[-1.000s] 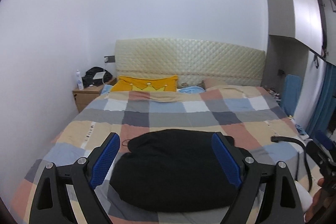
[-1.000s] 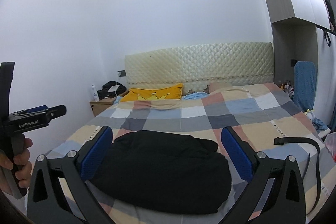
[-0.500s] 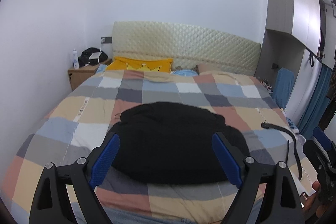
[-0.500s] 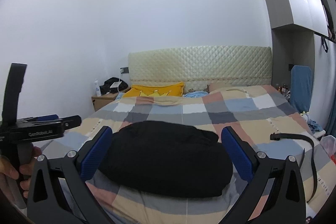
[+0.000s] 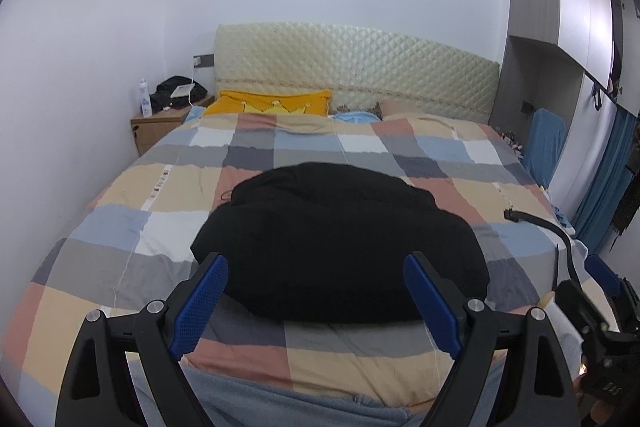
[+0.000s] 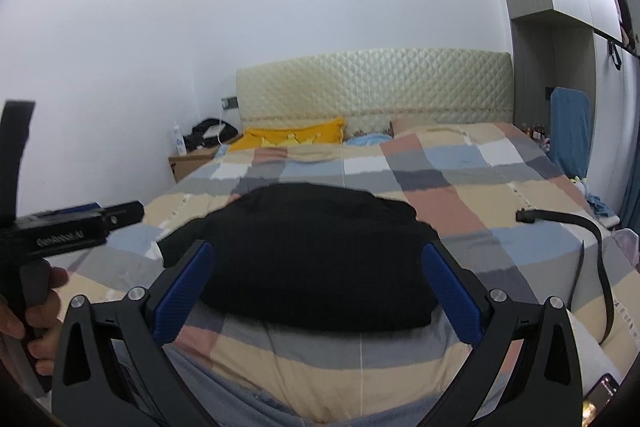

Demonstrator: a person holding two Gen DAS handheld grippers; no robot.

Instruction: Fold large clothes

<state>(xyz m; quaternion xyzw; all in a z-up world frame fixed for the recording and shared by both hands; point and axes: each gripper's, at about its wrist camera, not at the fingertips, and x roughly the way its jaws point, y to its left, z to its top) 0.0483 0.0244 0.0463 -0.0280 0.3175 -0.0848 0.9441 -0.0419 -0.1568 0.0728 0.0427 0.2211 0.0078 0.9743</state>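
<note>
A large black garment (image 5: pixel 336 243) lies in a rounded heap on the checked bedspread (image 5: pixel 120 267), near the foot of the bed; it also shows in the right wrist view (image 6: pixel 320 255). My left gripper (image 5: pixel 316 303) is open and empty, held above the near edge of the garment. My right gripper (image 6: pixel 318 293) is open and empty, also short of the garment's near edge. The left gripper's body (image 6: pixel 72 231) shows at the left of the right wrist view, held in a hand.
A black belt (image 5: pixel 552 239) lies on the bed's right side, also in the right wrist view (image 6: pixel 588 239). A yellow pillow (image 5: pixel 272 103) lies at the headboard (image 5: pixel 360 67). A nightstand (image 5: pixel 160 127) with a bottle stands at far left. Blue curtains (image 5: pixel 608 187) hang right.
Both grippers have risen and tilted down toward the bed, so the garment sits lower and closer between the fingers. Both stay open. The garment has not moved.
</note>
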